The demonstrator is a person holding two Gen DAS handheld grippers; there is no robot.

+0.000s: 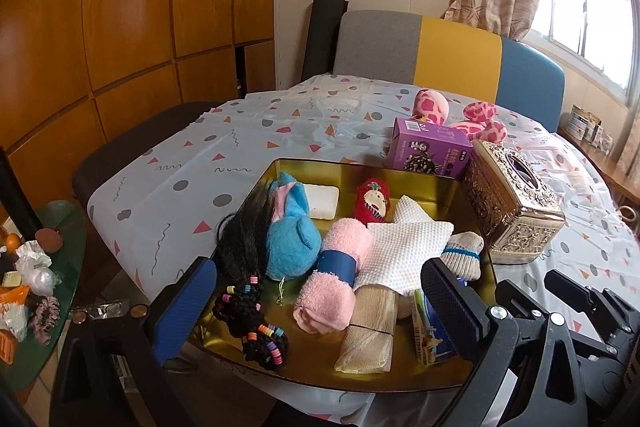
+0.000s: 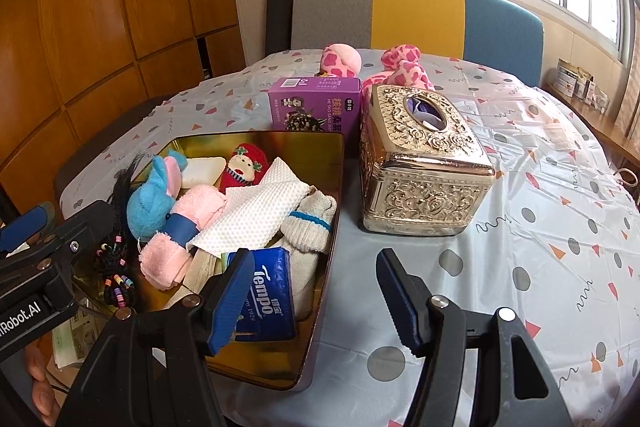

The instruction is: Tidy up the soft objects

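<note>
A gold tin tray [image 1: 360,169] [image 2: 324,307] on the table holds soft things: a blue plush [image 1: 290,247] [image 2: 150,203], a rolled pink towel [image 1: 334,279] [image 2: 176,239], a white waffle cloth [image 1: 404,251] [image 2: 256,219], a striped white sock [image 1: 464,253] [image 2: 310,225], a red knit sock [image 1: 372,203] [image 2: 244,167], a black braided hairpiece [image 1: 244,267] [image 2: 116,267] and a blue Tempo tissue pack [image 2: 268,291]. A pink spotted plush [image 1: 476,119] [image 2: 400,67] lies at the far side. My left gripper [image 1: 320,311] is open over the tray's near edge. My right gripper [image 2: 316,303] is open at the tray's right rim.
A purple carton [image 1: 430,151] [image 2: 314,105] and an ornate gold tissue box [image 1: 516,203] [image 2: 420,163] stand right of the tray. A grey, yellow and blue chair [image 1: 448,59] is behind the table. A cluttered green side table [image 1: 44,267] is at left.
</note>
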